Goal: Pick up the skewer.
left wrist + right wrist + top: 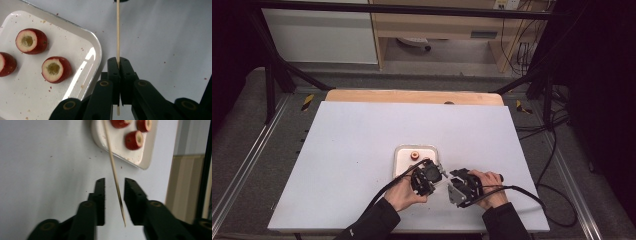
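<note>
A thin wooden skewer (118, 32) runs straight out from my left gripper (119, 60), whose jaws are shut on it near its lower end. In the right gripper view the same skewer (115, 175) passes through the gap of my right gripper (114, 182); the jaws stand open and neither pad touches it. Three cored red fruit pieces (56, 69) lie on a white tray (98, 50), seen again as fruit pieces (134, 140) on the tray (147, 157). From above, both hands hold the left gripper (437, 175) and right gripper (452, 184) tip to tip just below the tray (402, 165).
The tray sits near the middle front of a white tabletop (362, 150) speckled with small red crumbs. A wooden strip (412, 96) borders the far edge. Black cables (522, 192) trail from the grippers toward the right front. Black frame posts stand at both far corners.
</note>
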A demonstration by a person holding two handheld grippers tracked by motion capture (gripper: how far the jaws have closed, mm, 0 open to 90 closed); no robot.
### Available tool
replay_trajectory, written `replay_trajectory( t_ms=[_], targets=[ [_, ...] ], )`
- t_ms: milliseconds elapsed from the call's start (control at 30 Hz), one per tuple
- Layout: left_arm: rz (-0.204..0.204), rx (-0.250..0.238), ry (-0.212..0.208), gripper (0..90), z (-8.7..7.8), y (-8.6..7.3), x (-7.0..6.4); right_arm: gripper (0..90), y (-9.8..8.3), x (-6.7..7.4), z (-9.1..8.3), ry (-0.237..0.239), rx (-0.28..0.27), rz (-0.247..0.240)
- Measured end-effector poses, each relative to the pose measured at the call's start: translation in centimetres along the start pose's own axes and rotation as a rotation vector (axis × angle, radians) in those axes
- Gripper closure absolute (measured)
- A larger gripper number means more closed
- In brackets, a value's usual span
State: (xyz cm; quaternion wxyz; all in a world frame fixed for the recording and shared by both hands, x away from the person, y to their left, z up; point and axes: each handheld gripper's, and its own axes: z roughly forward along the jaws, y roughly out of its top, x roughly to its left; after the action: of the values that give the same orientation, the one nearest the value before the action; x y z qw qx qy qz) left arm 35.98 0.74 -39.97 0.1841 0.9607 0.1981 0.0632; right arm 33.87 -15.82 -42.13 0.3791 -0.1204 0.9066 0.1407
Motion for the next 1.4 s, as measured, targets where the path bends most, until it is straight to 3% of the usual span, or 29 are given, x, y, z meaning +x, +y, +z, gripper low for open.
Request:
replay_trajectory(
  t_ms=[67, 100, 200, 367, 500, 633, 667, 700, 767, 800, 867, 900, 1033, 1400],
  targets=[
    [-0.009, -0.009, 0.013, 88.5, -0.1, -0.5, 0.0, 55.4, -0.5, -0.4, -0.1, 0.009, -0.008, 0.087],
    [-0.011, -0.018, 0.015, 88.5, -0.1, -0.7, 0.0, 53.2, -0.9, -0.3, -0.1, 0.011, -0.017, 0.15],
    [-0.021, -0.029, 0.025, 88.5, -0.3, -1.2, 0.1, 46.6, -1.9, -0.6, -0.3, 0.018, -0.04, 0.279],
    [-0.052, -0.082, 0.026, 88.4, -0.6, -2.4, 0.1, 33.7, -3.5, -0.9, -0.4, 0.038, -0.059, 0.55],
    [-0.108, -0.152, 0.036, 88.4, -1.2, -3.8, 0.3, 29.0, -4.6, -0.8, -0.3, 0.06, -0.065, 0.679],
    [-0.139, -0.2, 0.052, 88.4, -1.7, -4.6, 0.3, 23.9, -5.4, -0.7, -0.2, 0.093, -0.064, 0.8],
    [-0.152, -0.22, 0.054, 88.4, -1.8, -4.9, 0.3, 23.9, -5.4, -0.7, -0.2, 0.093, -0.064, 0.8],
    [-0.163, -0.238, 0.058, 88.4, -2.0, -5.2, 0.3, 21.3, -5.7, -0.6, -0.2, 0.11, -0.062, 0.858],
    [-0.195, -0.279, 0.075, 88.4, -2.1, -5.9, 0.3, 19.1, -5.9, -0.5, -0.1, 0.13, -0.06, 0.917],
    [-0.21, -0.297, 0.073, 88.4, -2.2, -6.3, 0.3, 19.1, -5.9, -0.5, -0.1, 0.13, -0.06, 0.917],
    [-0.239, -0.337, 0.078, 88.4, -2.2, -7.1, 0.3, 15.8, -6.2, -0.5, -0.1, 0.154, -0.061, 0.977],
    [-0.246, -0.352, 0.081, 88.4, -2.2, -7.5, 0.3, 15.8, -6.2, -0.5, -0.1, 0.154, -0.061, 0.977],
    [-0.292, -0.411, 0.101, 88.4, -2.0, -8.8, 0.1, 9.2, -6.2, -0.6, 0.2, 0.186, -0.039, 1.059],
    [-0.385, -0.501, 0.11, 88.4, -1.7, -12.0, -0.1, 2.2, -5.8, -1.5, 0.2, 0.239, -0.067, 1.183]
  ],
)
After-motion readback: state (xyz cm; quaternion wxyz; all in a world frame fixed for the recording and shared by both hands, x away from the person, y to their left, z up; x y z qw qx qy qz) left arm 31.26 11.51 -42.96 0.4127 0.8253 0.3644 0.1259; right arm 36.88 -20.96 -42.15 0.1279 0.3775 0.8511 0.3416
